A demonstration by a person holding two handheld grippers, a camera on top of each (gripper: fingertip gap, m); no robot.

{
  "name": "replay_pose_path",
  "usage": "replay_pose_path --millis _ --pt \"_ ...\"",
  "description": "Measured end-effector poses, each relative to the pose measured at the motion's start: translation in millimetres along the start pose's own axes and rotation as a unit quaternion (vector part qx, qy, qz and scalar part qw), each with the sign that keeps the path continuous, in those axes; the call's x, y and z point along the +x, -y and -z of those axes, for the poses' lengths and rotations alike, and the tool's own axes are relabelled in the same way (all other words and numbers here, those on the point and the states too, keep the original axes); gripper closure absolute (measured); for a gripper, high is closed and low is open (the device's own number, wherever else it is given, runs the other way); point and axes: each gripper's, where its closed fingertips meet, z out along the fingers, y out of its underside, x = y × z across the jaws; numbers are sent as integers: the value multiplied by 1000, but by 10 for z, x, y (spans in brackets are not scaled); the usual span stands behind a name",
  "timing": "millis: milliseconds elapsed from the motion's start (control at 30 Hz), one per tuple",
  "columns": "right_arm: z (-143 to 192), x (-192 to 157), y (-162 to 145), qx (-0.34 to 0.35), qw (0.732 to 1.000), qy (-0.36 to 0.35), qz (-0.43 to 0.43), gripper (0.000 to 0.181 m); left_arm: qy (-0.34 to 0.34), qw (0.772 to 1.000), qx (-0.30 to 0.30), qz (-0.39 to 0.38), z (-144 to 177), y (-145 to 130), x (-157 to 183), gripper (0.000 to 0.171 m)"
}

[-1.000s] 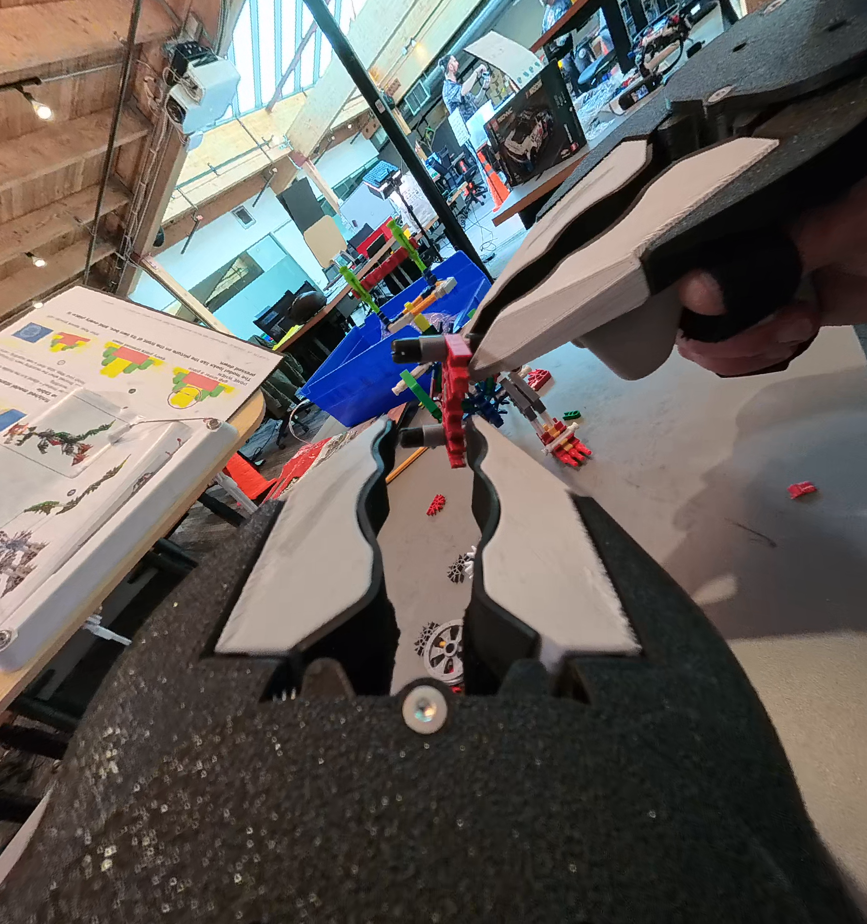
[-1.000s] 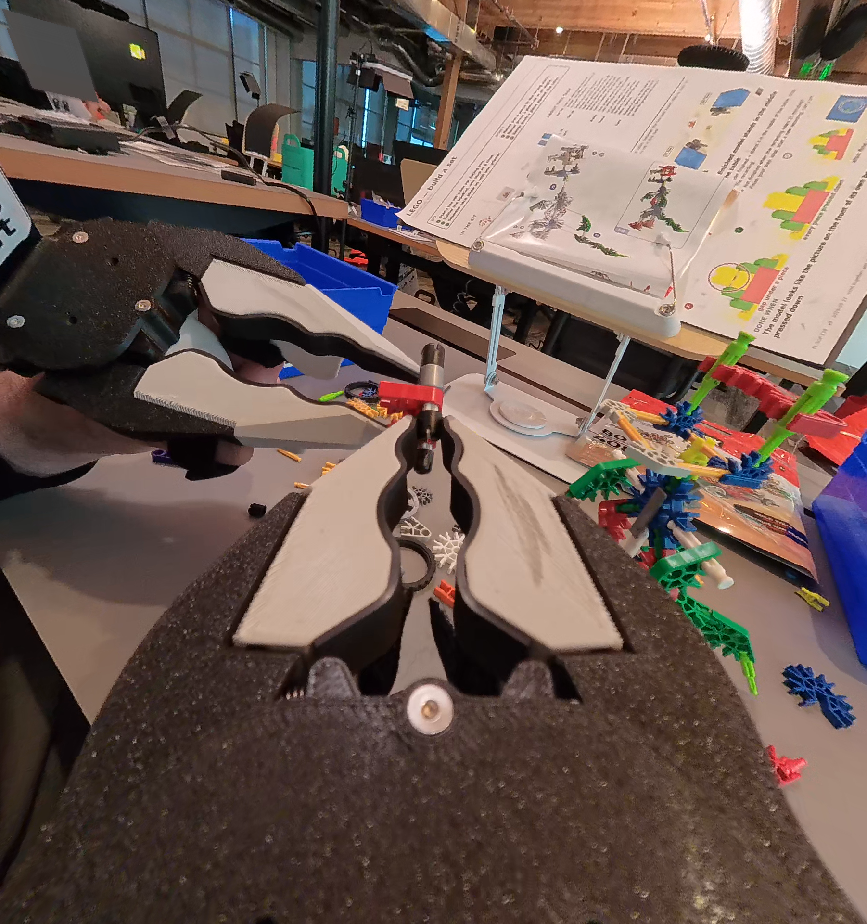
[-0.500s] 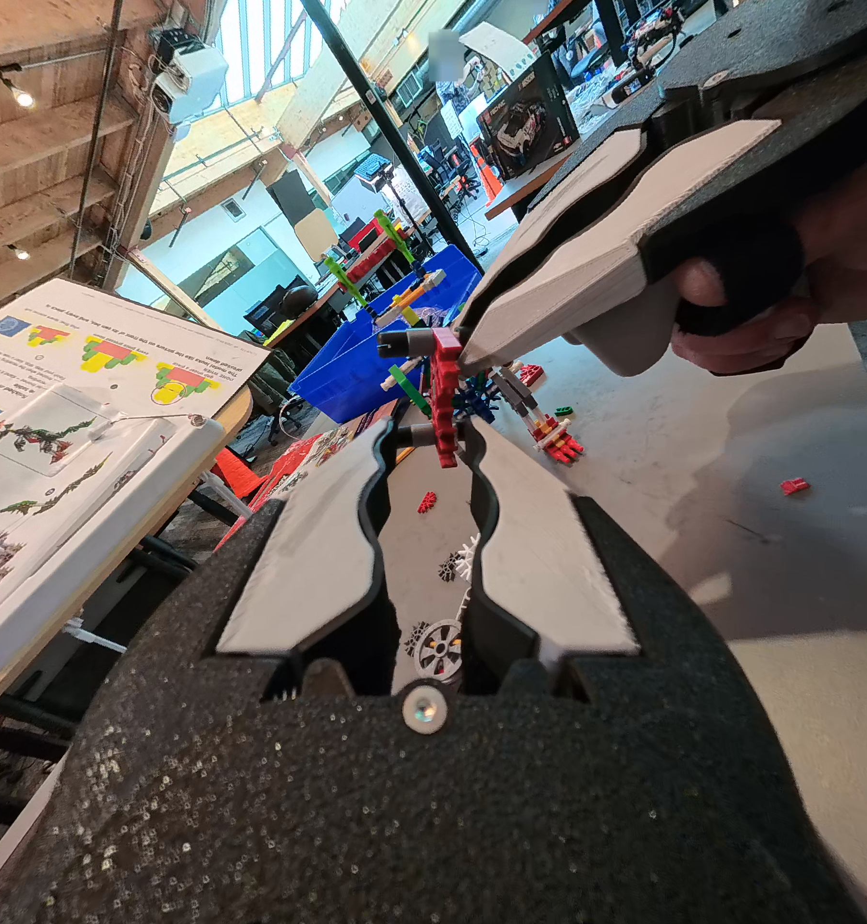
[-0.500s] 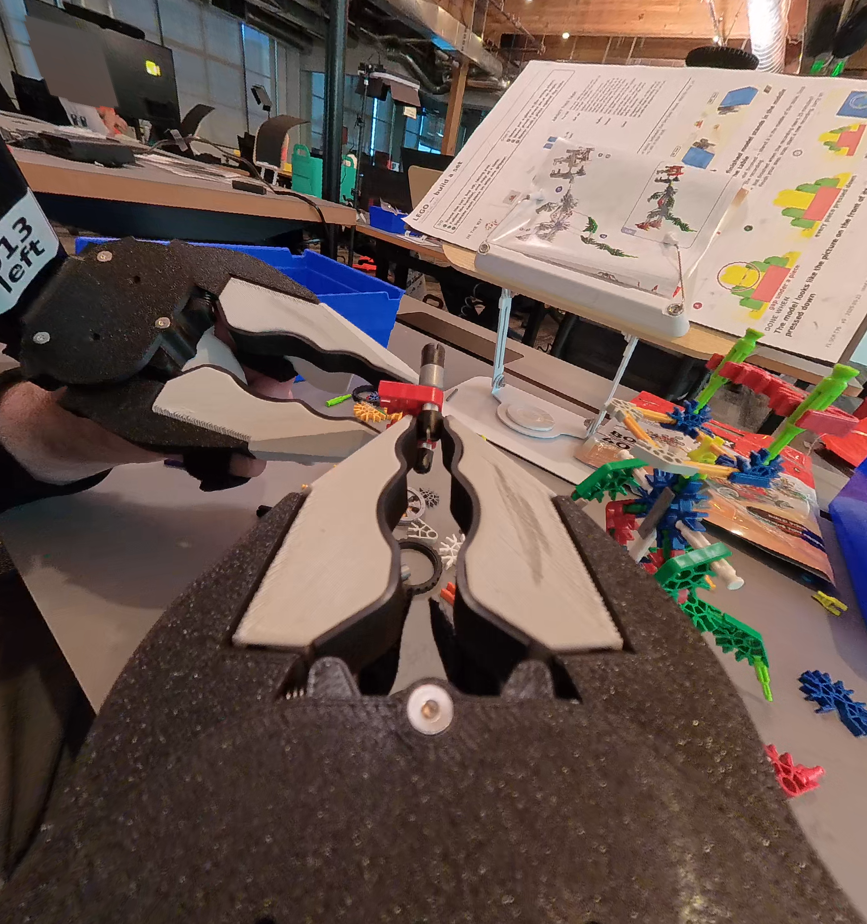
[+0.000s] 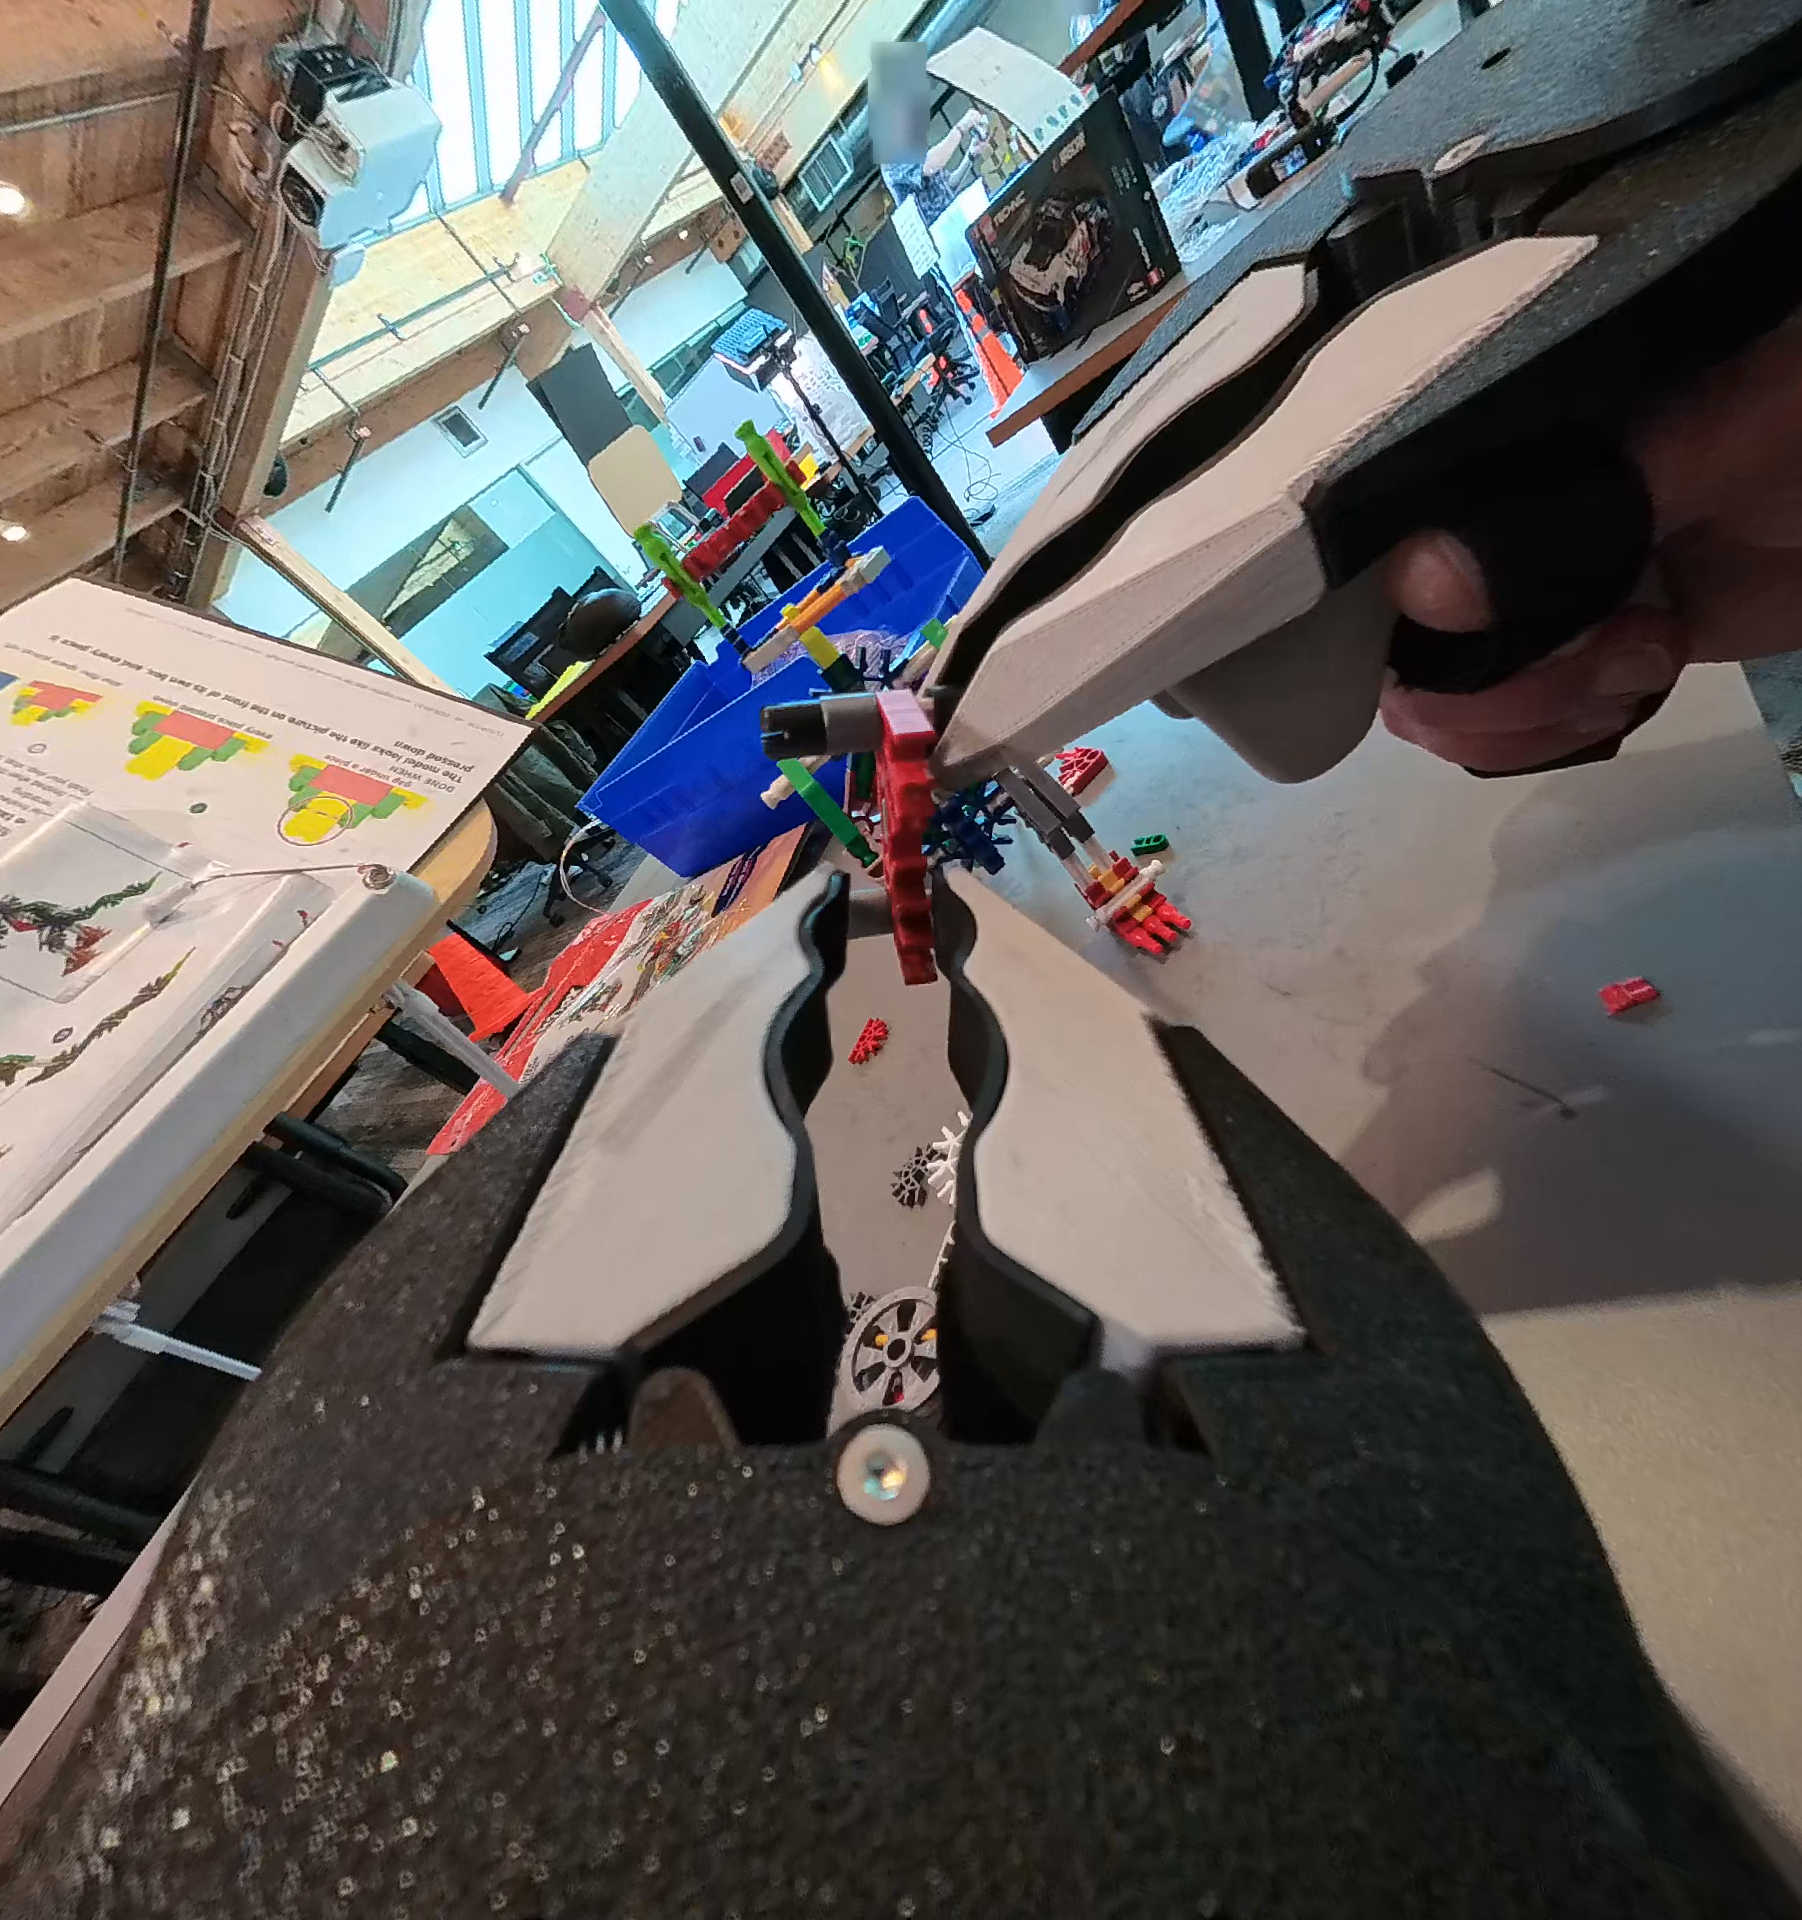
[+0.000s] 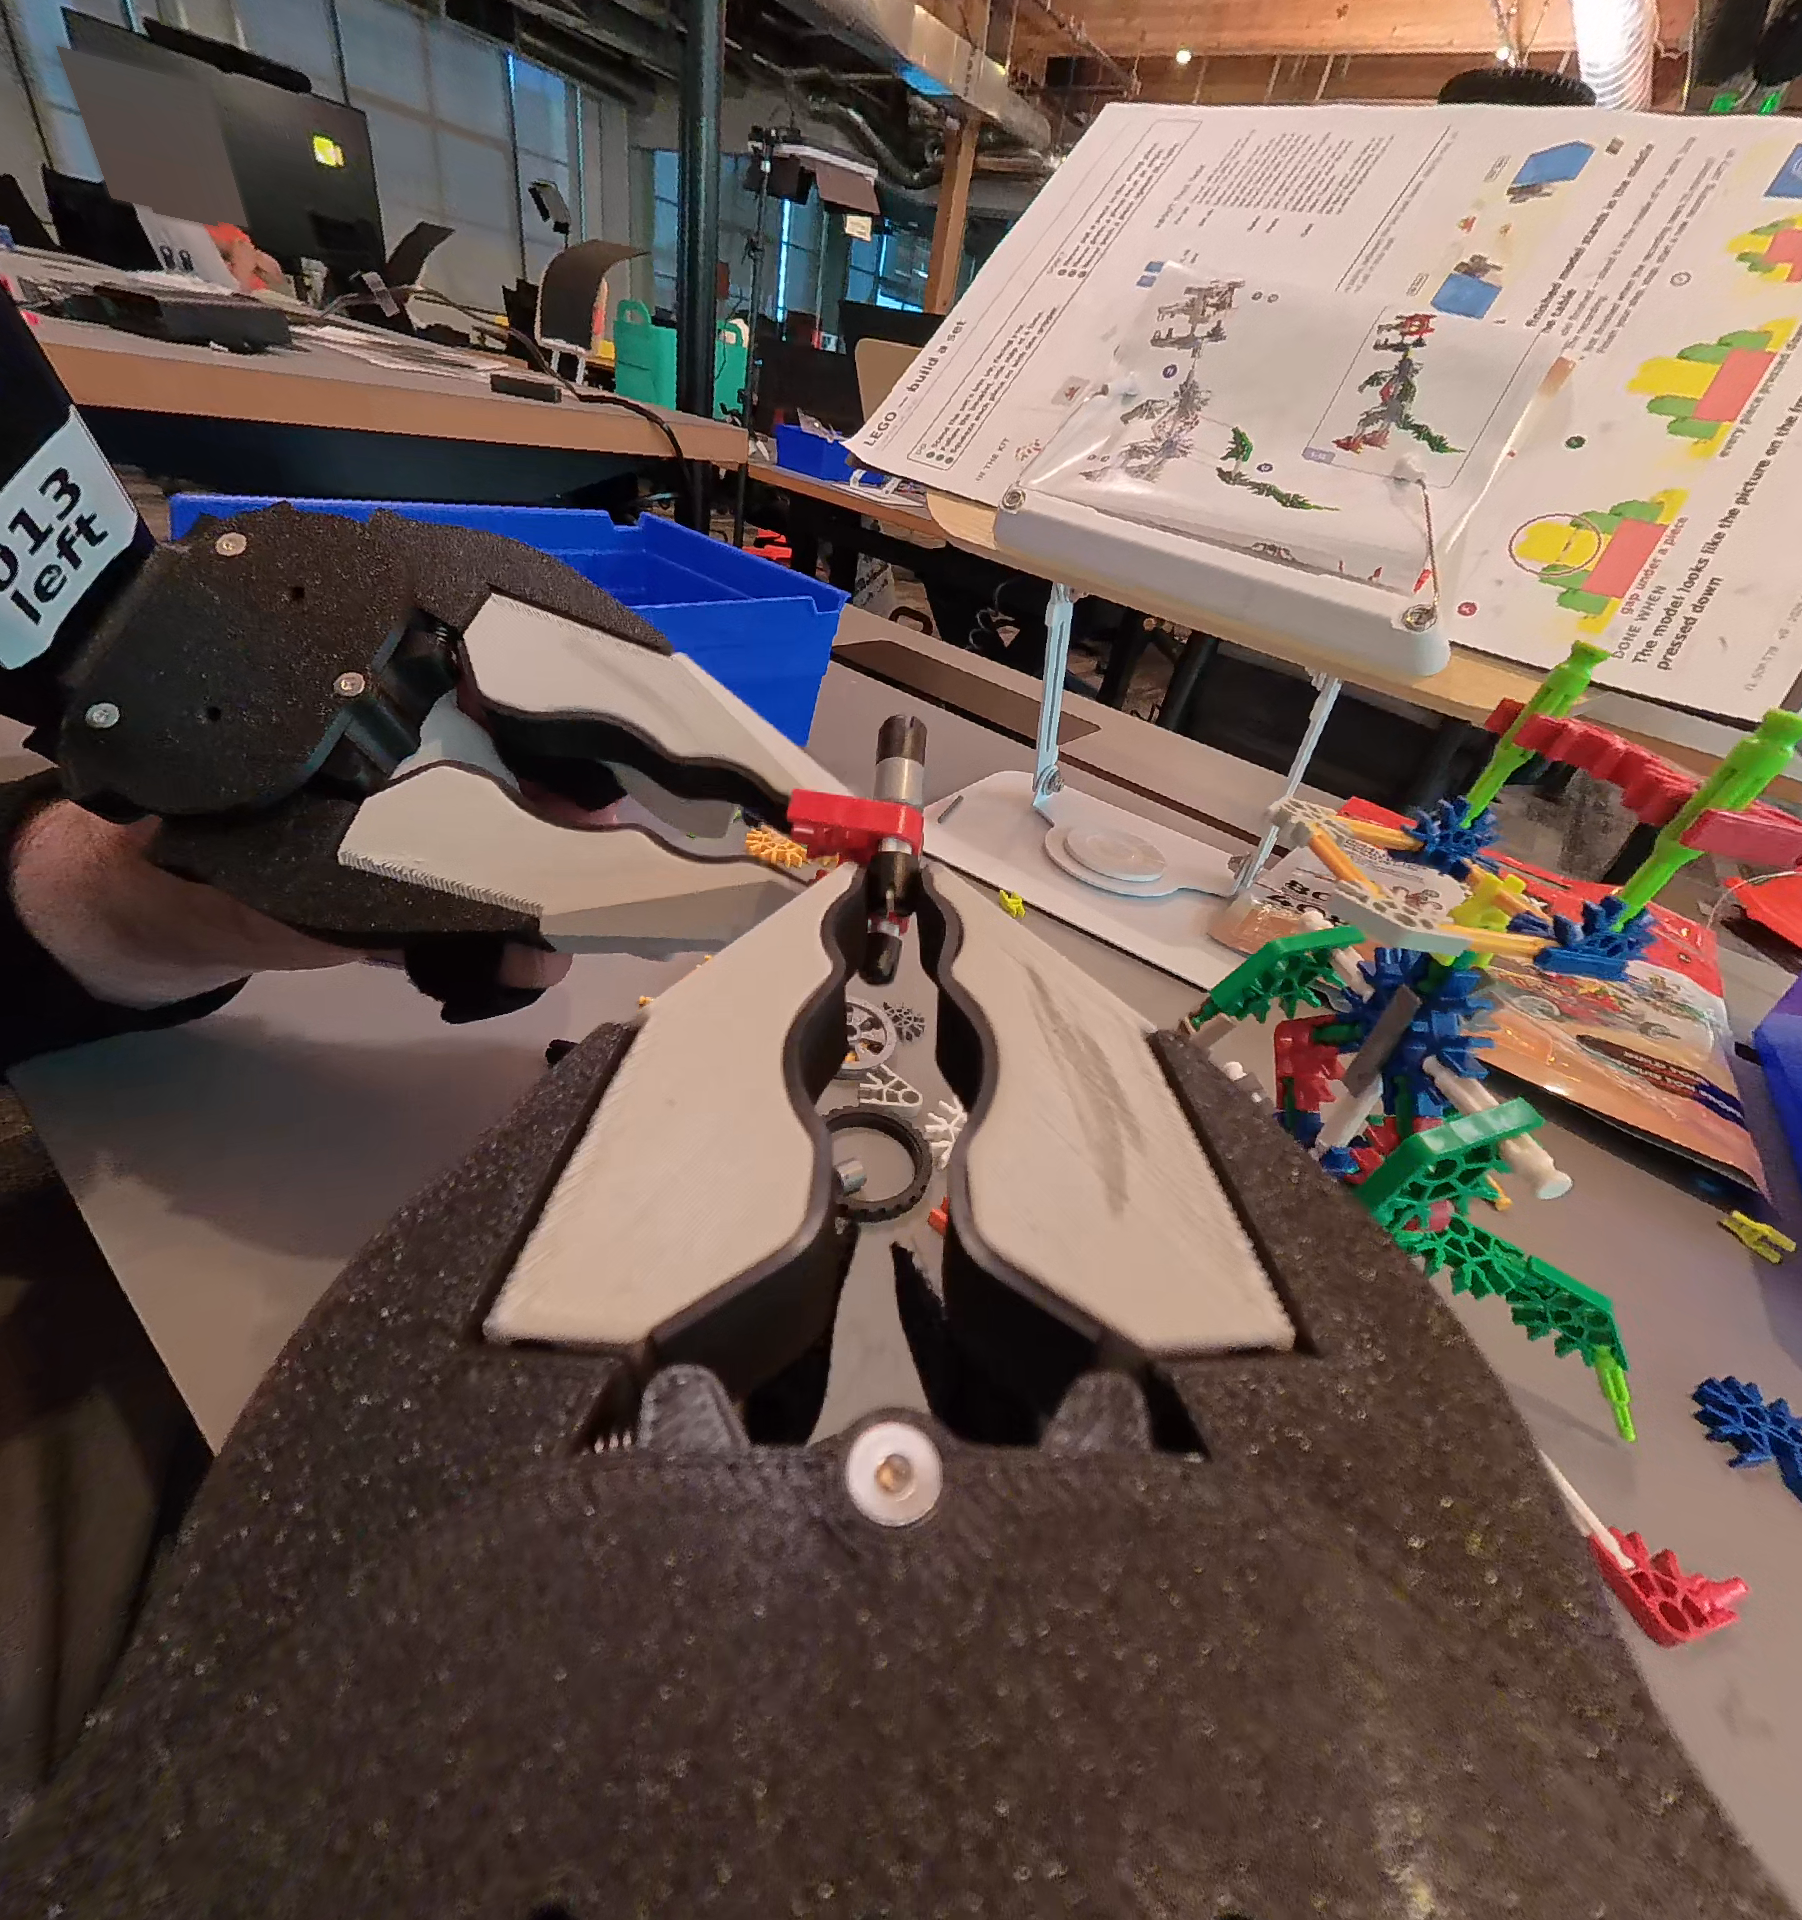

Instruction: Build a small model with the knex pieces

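My left gripper [image 5: 889,894] is shut on the lower part of a red studded beam [image 5: 905,862], held upright above the grey table. A grey and black pin [image 5: 824,727] passes through the beam's top end. My right gripper [image 5: 941,743] comes in from the upper right, with a hand on its handle, and meets the beam at that pin. In the right wrist view, my right gripper [image 6: 892,888] is shut on the pin [image 6: 899,769]. The beam [image 6: 835,816] lies level across it, held by the left gripper [image 6: 783,831] from the left.
A colourful rod-and-connector model [image 6: 1427,997] stands at the right. Behind are a blue bin [image 6: 668,592] and an instruction board on a white stand [image 6: 1396,364]. Loose pieces lie on the table [image 5: 1396,1039]: a spoked wheel [image 5: 892,1351], a black tyre ring [image 6: 876,1153], red [image 6: 1666,1590] and blue [image 6: 1770,1444] connectors.
Both grippers keep their hold and stay joined at the beam and pin. The pair has shifted only slightly against the background.
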Motion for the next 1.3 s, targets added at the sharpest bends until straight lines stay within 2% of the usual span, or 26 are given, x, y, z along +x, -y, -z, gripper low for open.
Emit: replay_pose_path --millis 67,1300 --pt "3 0 -2 1 1000 1 -2 174 -5 1000 2 -1 0 6 19 166" --pt "100 -14 -174 -33 999 24 12 173 -31 999 -17 -20 -36 -52 151 168"
